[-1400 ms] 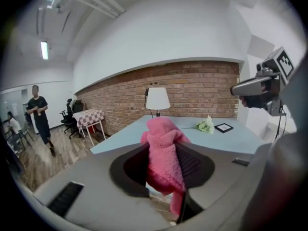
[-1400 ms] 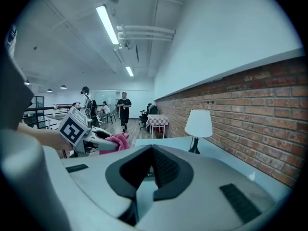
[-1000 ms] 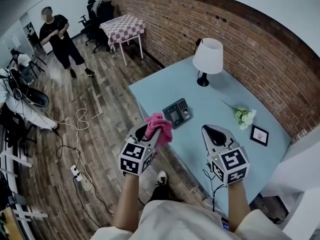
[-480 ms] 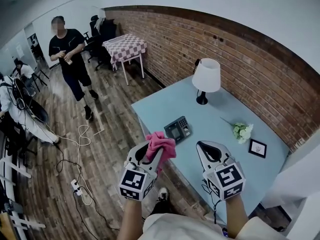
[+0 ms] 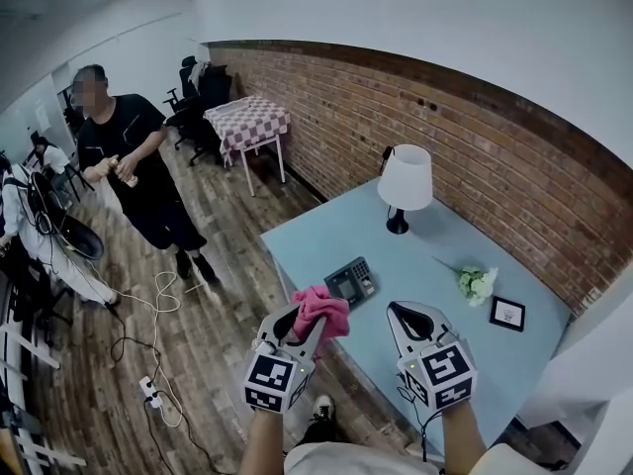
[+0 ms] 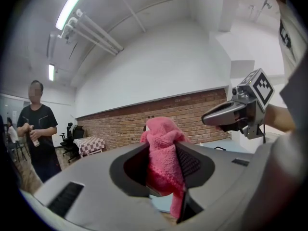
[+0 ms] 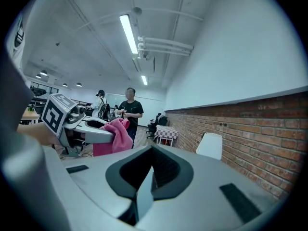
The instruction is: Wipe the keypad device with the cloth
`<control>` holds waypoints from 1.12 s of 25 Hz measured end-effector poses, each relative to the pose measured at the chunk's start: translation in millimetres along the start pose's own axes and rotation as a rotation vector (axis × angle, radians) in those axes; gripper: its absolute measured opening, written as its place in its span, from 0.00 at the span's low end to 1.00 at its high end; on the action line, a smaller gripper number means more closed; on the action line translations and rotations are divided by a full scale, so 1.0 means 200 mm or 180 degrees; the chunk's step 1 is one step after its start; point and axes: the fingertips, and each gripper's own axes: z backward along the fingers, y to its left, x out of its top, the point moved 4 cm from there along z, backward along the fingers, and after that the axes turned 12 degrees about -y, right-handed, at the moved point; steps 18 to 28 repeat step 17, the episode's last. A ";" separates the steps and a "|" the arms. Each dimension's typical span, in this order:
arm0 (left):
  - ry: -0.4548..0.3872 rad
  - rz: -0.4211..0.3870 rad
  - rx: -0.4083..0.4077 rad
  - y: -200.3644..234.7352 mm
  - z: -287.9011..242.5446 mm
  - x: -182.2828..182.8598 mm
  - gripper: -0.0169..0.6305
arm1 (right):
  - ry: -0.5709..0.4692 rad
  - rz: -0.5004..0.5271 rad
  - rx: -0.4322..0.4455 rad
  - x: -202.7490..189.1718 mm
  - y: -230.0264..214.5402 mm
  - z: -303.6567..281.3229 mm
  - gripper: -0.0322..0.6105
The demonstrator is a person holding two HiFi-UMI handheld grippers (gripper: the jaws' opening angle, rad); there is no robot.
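Since one second ago, the standing person in black has walked nearer across the wooden floor, and both grippers sit lower in the head view. Left gripper: jaws clamped on the pink cloth, which bunches above the jaw tips and hangs below them; it is held in the air off the near edge of the blue table, not touching it. Right gripper: jaws pressed together with nothing between them, held over the table's near part, beside the left gripper and apart from it. Keypad device: lying flat near the table's near-left edge, just beyond the cloth and clear of it. White lamp stands by the brick wall; flowers and a small framed picture lie to the right.
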 end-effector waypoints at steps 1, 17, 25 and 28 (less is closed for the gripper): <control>0.0003 -0.0001 -0.0005 0.00 0.00 0.00 0.28 | -0.0007 -0.0016 -0.0005 0.00 0.00 0.00 0.08; 0.0074 0.0093 -0.0016 0.00 -0.03 -0.08 0.28 | 0.0081 -0.0166 -0.0063 -0.08 -0.06 -0.02 0.08; 0.0074 0.0093 -0.0016 0.00 -0.03 -0.08 0.28 | 0.0081 -0.0166 -0.0063 -0.08 -0.06 -0.02 0.08; 0.0074 0.0093 -0.0016 0.00 -0.03 -0.08 0.28 | 0.0081 -0.0166 -0.0063 -0.08 -0.06 -0.02 0.08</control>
